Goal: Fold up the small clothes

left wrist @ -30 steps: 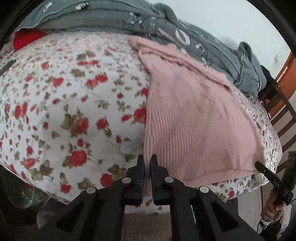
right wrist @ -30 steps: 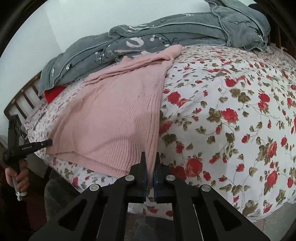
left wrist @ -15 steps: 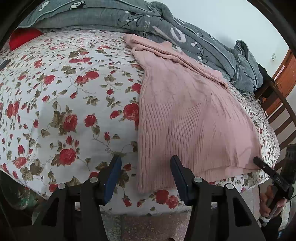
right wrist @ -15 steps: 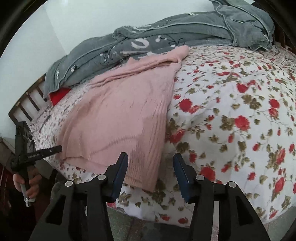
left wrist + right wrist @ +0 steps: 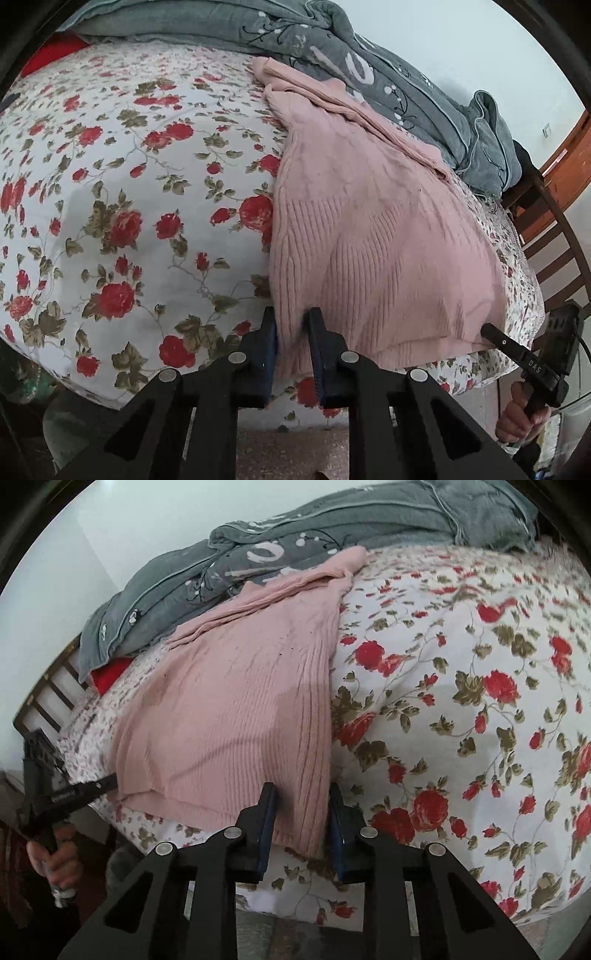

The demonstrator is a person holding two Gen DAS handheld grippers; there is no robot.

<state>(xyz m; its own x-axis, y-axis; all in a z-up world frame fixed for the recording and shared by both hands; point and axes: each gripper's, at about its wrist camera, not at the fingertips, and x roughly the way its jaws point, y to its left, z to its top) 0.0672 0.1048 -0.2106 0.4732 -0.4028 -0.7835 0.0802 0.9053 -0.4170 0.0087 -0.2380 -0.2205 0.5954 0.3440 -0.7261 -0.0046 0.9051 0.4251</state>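
A pink ribbed knit sweater point(image 5: 369, 229) lies flat on the floral bed sheet point(image 5: 129, 177), its hem hanging over the near bed edge. My left gripper point(image 5: 291, 325) has its jaws closing, pinching the hem's left corner so the knit creases between the pads. My right gripper point(image 5: 301, 799) is at the opposite hem corner of the sweater point(image 5: 236, 701); its jaws are closing with the flat fabric between them, not visibly squeezed. Each wrist view also shows the other gripper at the far corner, the right gripper point(image 5: 496, 334) and the left gripper point(image 5: 99, 784), each held by a hand.
A grey patterned quilt point(image 5: 369, 62) is bunched along the back of the bed, touching the sweater's top. A red pillow point(image 5: 109, 674) and a wooden slatted bed frame point(image 5: 48, 698) are at the end. A wooden chair point(image 5: 546, 221) stands beside the bed. Bare floor point(image 5: 291, 450) lies below.
Both grippers were shut and empty at the hem, then opened wide, and now have narrowed around the sweater's two hem corners. The sweater itself has not moved.
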